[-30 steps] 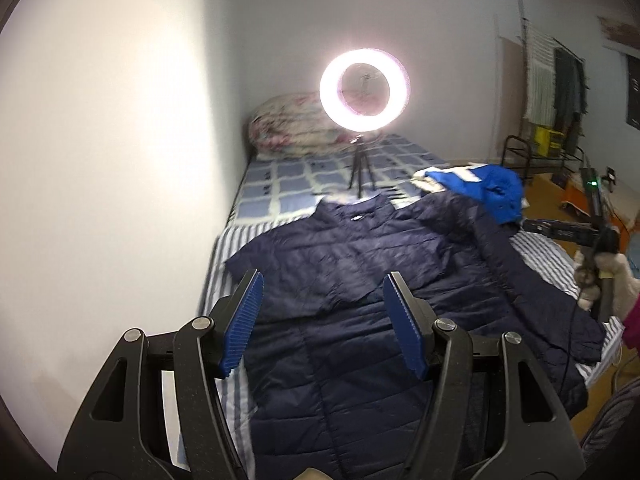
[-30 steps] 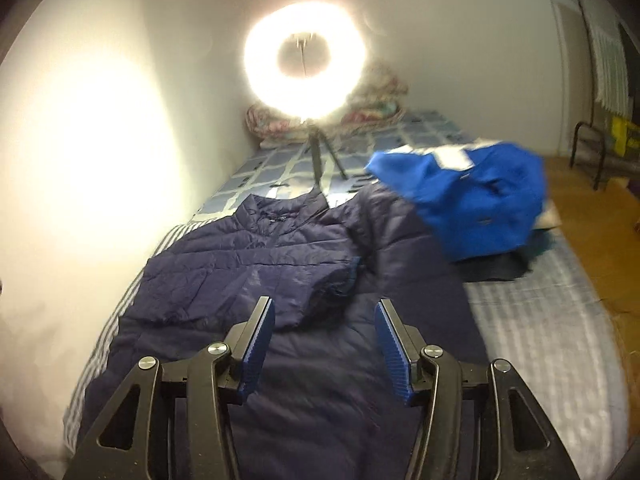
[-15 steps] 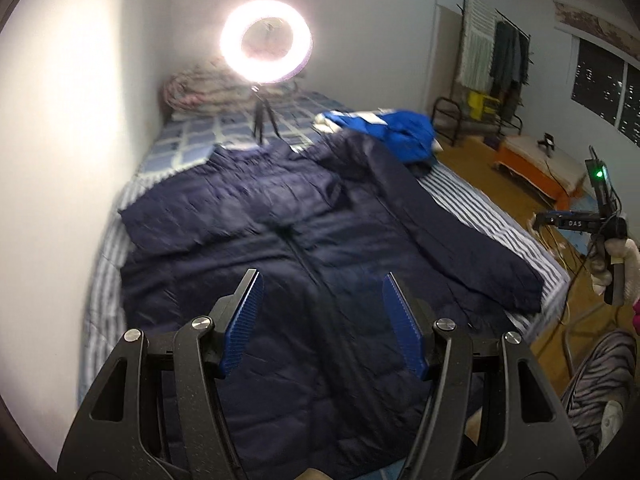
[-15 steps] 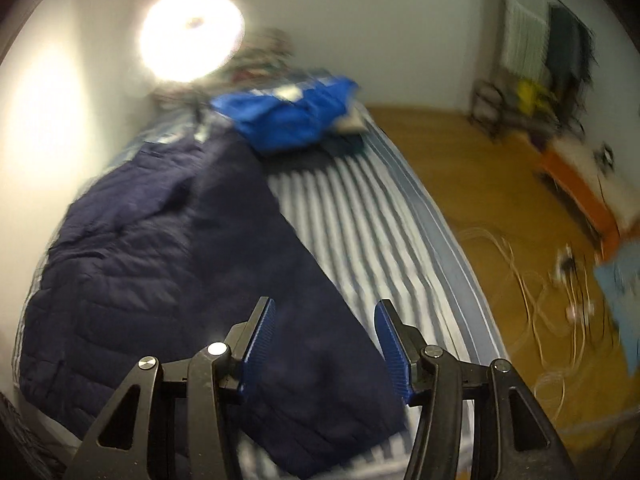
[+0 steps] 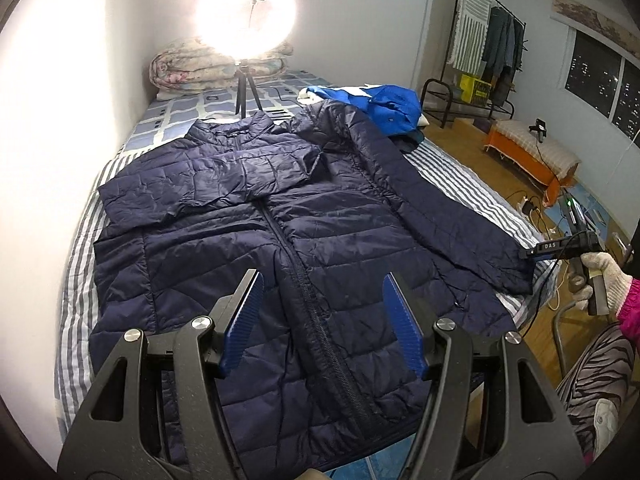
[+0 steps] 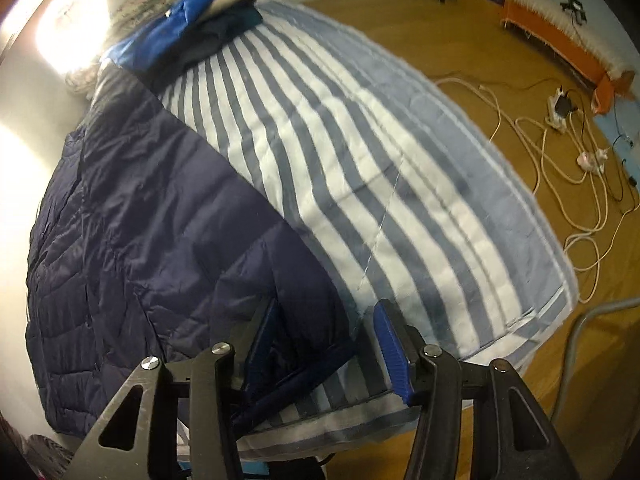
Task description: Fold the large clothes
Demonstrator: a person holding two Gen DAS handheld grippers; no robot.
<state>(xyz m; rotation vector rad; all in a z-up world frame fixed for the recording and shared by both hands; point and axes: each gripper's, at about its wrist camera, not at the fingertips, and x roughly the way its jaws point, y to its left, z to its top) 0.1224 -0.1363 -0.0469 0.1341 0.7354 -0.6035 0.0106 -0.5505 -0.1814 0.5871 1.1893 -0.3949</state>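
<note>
A navy quilted jacket (image 5: 304, 232) lies front up on the striped bed (image 5: 460, 168). Its left sleeve is folded across the chest; its right sleeve stretches toward the bed's right edge. My left gripper (image 5: 322, 328) is open and empty, above the jacket's hem. My right gripper (image 6: 324, 352) is open, low over the cuff of the stretched sleeve (image 6: 168, 216), with the cuff between its fingers. In the left wrist view the right gripper (image 5: 560, 246) sits at that cuff, held by a gloved hand.
A blue garment pile (image 5: 384, 108) lies at the bed's far right. A bright ring light on a tripod (image 5: 246, 12) stands on the bed by a rolled quilt (image 5: 188, 68). Cables (image 6: 560, 152) lie on the wooden floor beside an orange bench (image 5: 532, 148). A wall runs along the left.
My right gripper has swung right and dropped down to the sleeve cuff at the bed's edge. My left gripper has pulled back and turned to face the whole jacket.
</note>
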